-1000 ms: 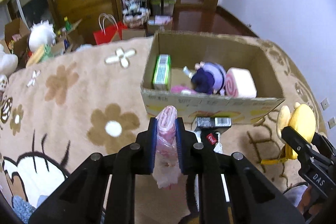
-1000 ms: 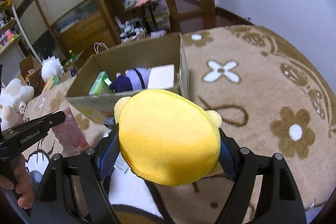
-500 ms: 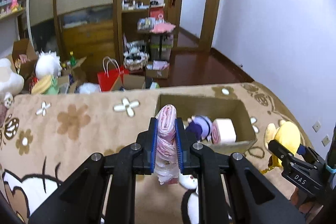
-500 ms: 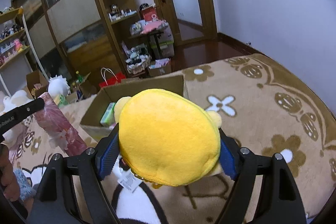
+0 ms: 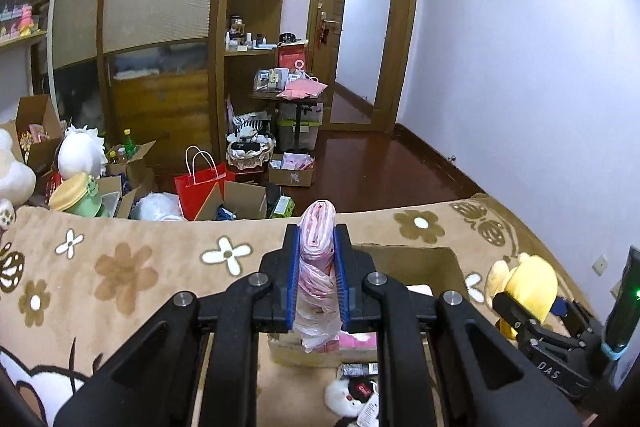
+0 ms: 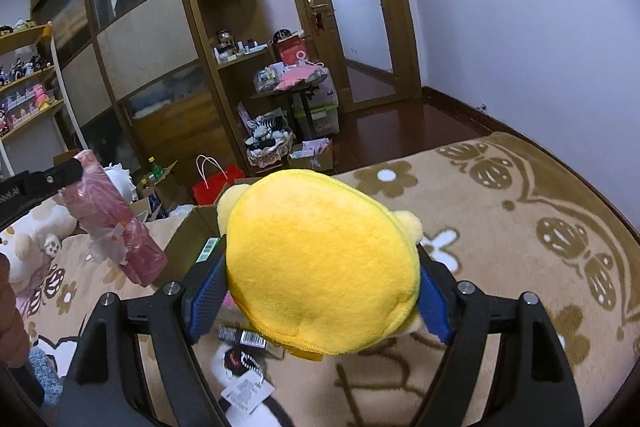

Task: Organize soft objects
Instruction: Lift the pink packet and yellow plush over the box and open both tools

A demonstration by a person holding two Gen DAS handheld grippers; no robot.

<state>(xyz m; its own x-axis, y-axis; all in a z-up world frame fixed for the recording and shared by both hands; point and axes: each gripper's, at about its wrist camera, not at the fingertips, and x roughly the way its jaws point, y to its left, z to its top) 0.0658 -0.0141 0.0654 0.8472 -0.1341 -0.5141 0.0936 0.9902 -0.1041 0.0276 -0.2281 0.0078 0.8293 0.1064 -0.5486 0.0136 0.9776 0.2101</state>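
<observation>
My left gripper (image 5: 317,259) is shut on a pink plastic-wrapped soft pack (image 5: 318,279) and holds it high above the cardboard box (image 5: 416,255). The pack also shows at the left of the right wrist view (image 6: 112,223). My right gripper (image 6: 320,279) is shut on a round yellow plush toy (image 6: 320,259), raised above the brown flowered carpet (image 6: 500,227). The plush also shows at the right of the left wrist view (image 5: 528,283). The box is mostly hidden behind both grippers; only its corner (image 6: 188,239) shows in the right wrist view.
A small white plush with a tag (image 6: 240,375) and a black barcoded item (image 6: 242,337) lie on the carpet in front of the box. Beyond the carpet edge stand a red bag (image 5: 200,187), open boxes, plush toys (image 5: 80,151) and wooden shelving.
Both grippers have risen well above the carpet with their loads still held. The box now appears lower and smaller, and more of the room shows.
</observation>
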